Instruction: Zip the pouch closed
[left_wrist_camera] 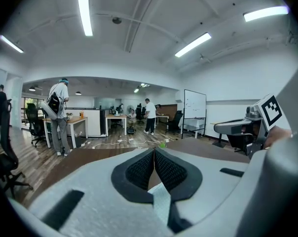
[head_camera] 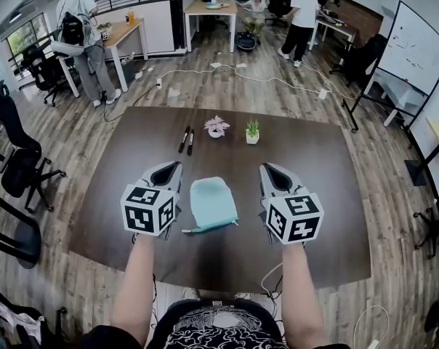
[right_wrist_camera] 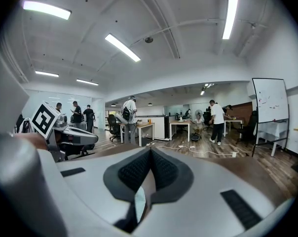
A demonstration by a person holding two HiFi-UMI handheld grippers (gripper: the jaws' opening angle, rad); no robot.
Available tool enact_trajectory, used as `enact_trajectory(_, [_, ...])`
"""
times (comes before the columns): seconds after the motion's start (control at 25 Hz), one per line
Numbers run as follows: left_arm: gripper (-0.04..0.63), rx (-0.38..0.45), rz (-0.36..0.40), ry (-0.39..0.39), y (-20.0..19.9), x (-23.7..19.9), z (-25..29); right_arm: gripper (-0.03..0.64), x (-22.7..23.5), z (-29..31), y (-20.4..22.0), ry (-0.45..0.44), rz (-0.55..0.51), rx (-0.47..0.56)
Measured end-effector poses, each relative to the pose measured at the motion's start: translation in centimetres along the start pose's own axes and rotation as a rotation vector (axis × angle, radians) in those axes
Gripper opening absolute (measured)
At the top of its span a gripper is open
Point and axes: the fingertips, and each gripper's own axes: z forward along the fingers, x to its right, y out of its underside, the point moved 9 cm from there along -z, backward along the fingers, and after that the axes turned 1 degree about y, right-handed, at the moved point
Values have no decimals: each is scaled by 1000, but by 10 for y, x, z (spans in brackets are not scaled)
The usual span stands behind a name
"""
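Pouch point(head_camera: 212, 203) in head view alone; left gripper point(left_wrist_camera: 154, 152), right gripper point(right_wrist_camera: 150, 152) jaws pressed together, empty.

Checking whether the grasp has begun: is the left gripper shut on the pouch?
No, the left gripper has its fingers together with nothing between them; the pouch lies on the table.

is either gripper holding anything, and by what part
Nothing is held: the left gripper and right gripper are both shut empty, either side of the blue pouch lying on the table.
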Motion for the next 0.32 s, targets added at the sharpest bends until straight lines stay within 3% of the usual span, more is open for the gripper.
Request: enact_trajectory(0.32, [14,0,-4,3,-1,-3,-1,-3,-2,2,0,2,0,-1])
